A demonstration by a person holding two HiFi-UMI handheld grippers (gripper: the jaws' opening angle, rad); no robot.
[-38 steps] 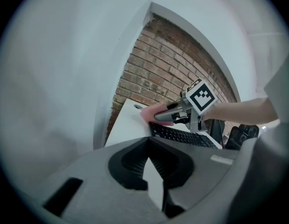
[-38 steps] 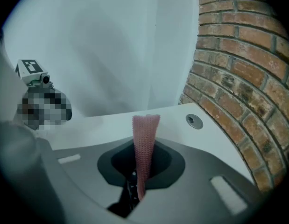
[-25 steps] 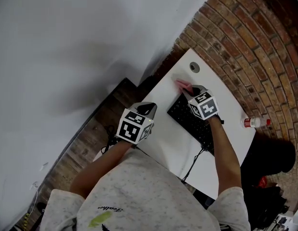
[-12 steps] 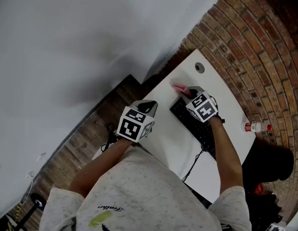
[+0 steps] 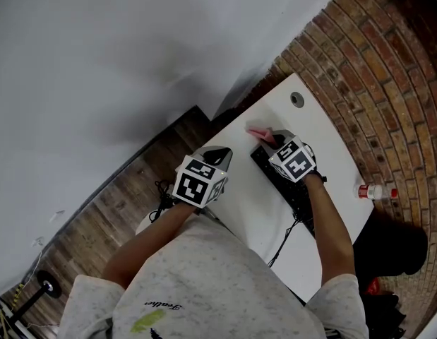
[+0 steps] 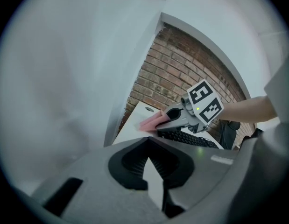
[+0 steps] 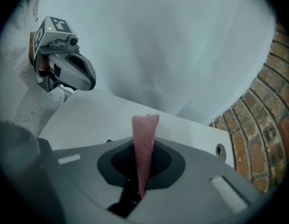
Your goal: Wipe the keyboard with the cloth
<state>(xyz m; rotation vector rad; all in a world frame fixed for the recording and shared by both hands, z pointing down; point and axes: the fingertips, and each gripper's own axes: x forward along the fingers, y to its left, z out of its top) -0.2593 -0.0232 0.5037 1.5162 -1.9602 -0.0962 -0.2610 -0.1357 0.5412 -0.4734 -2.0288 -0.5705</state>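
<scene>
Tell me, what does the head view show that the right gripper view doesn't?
Only the head view shows the bottle and the wooden floor. Only the right gripper view shows the jaws of the right gripper pinching the pink cloth. Both show the white table, the left gripper and the brick wall.

speckled pale t-shirt (image 5: 204, 281), grey left claw (image 5: 219, 153) and right claw (image 5: 272, 140) with black-and-white marker cubes (image 5: 197, 183).
</scene>
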